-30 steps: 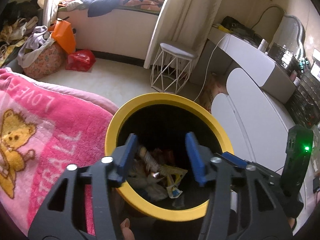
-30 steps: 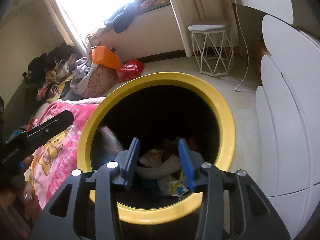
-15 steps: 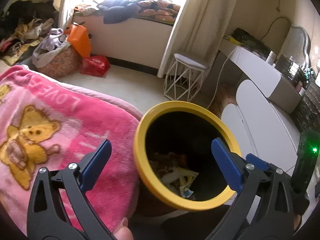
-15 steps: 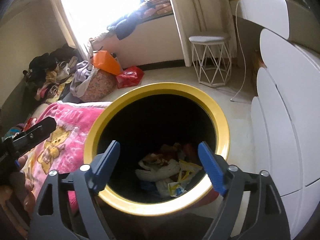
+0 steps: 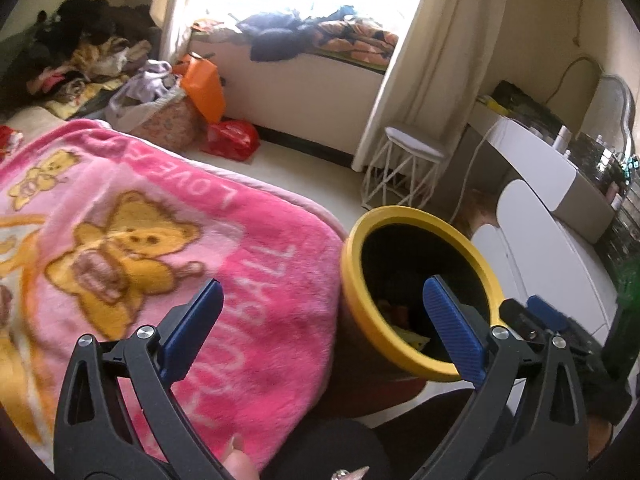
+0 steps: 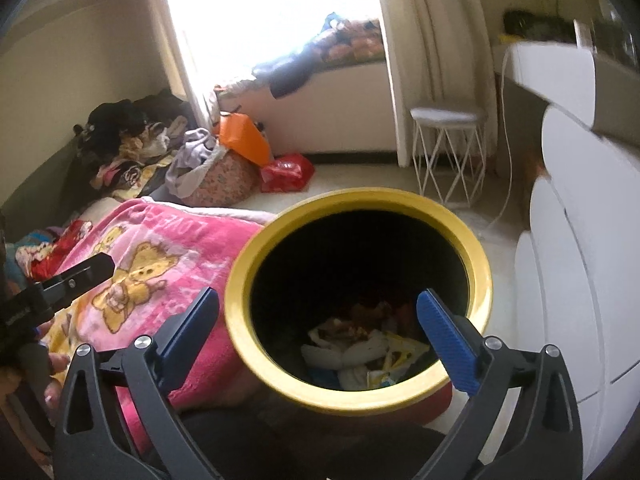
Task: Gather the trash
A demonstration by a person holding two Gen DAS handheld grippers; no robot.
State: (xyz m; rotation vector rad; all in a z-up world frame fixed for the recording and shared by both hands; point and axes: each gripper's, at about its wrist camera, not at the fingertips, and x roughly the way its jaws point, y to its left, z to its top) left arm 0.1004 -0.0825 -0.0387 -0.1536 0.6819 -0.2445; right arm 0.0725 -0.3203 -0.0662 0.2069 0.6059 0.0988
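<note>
A bin with a yellow rim (image 5: 424,216) stands on the floor beside the bed. Crumpled wrappers and paper trash (image 6: 360,356) lie at its bottom; in the left wrist view only a little of this trash (image 5: 404,320) shows. My left gripper (image 5: 322,292) is open and empty, with one finger over the pink blanket and the other over the bin's mouth. My right gripper (image 6: 318,300) hovers above the bin's rim (image 6: 360,198). Its jaws are opening wide and nothing is between them.
A pink blanket with bears (image 5: 160,240) covers the bed left of the bin. White rounded drawers (image 6: 568,280) stand close on the right. Farther off are a white wire stool (image 5: 404,168), a red bag (image 5: 232,140), an orange bag (image 5: 202,88) and piles of clothes (image 5: 88,56).
Both grippers have opened wide over the bin. The left one has swung left toward the blanket, so the bin has slid right in its view. The right one has drawn back and up.
</note>
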